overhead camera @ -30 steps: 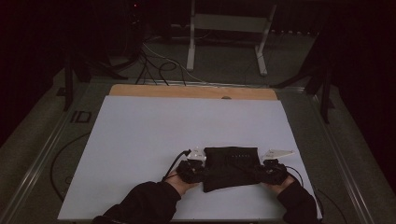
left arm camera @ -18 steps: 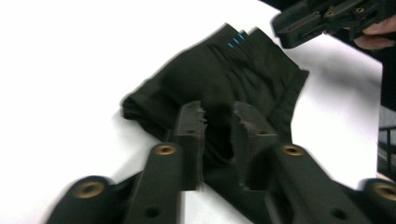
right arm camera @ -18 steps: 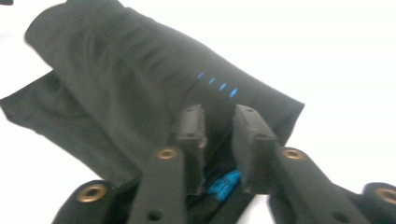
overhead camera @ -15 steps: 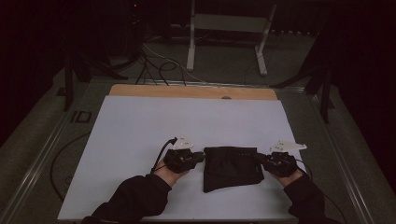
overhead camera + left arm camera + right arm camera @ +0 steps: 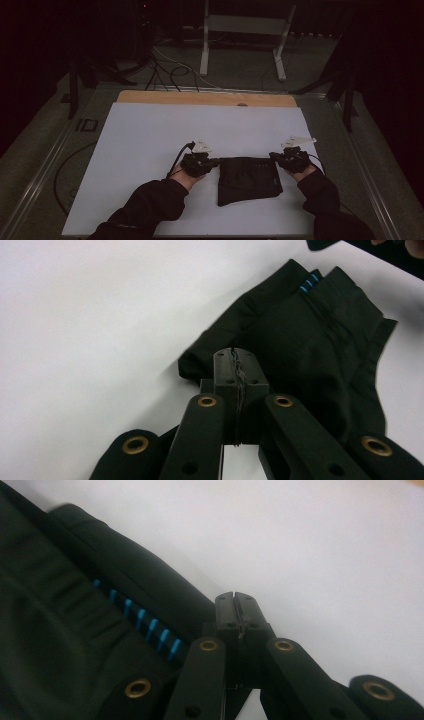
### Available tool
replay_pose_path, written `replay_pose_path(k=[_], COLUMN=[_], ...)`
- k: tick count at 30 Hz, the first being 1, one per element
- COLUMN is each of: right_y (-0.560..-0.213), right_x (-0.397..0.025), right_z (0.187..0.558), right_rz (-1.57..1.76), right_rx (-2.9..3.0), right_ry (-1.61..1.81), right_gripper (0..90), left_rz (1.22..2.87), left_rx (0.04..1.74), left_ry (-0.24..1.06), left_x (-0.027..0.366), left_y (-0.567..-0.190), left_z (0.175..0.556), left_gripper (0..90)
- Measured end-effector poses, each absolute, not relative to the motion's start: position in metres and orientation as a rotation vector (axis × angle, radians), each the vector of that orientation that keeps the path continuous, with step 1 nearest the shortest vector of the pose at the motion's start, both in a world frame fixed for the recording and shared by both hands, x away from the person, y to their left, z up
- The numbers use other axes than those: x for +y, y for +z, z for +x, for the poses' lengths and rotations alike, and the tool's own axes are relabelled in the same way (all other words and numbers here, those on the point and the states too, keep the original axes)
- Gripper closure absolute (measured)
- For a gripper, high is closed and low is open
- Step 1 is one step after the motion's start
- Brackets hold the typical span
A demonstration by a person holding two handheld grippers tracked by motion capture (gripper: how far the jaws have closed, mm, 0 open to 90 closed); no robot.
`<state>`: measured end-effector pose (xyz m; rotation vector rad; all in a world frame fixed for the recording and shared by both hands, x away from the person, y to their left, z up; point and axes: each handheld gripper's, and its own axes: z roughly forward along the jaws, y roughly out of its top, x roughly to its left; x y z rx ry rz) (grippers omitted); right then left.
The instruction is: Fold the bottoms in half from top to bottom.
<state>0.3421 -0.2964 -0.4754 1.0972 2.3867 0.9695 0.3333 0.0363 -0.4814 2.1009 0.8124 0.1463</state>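
I have the black garment [image 5: 248,179] lying folded on the white bench [image 5: 150,135], low and centre in the high view, with my two tongs flanking it. The left tongs [image 5: 235,360] are pressed together, and in the left gripper view their tip sits at the cloth's near edge; I cannot tell whether a bit of fabric is caught between them. The right tongs [image 5: 236,605] are also pressed together, just beside the hem with the blue stitching [image 5: 140,620], and seem to be on bare bench rather than on cloth (the tip looks clean against the white). My worry from here is uneven pull: if only one side has any hold, drawing outward would drag the garment sideways or undo the fold. Closed jaws could also snag the hem and bunch it if I push in.
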Motion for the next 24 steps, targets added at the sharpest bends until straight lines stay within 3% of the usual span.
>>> replay_pose_path(k=[24], right_y=[-0.507], right_x=[-0.298], right_z=[0.344], right_rz=[1.175], right_rx=[2.458], right_ry=[0.923], right_gripper=[90.0], left_rz=[2.168], left_rx=[0.8], left_ry=[0.062], left_x=[0.018], left_y=[-0.506], left_z=[0.344], left_gripper=[90.0])
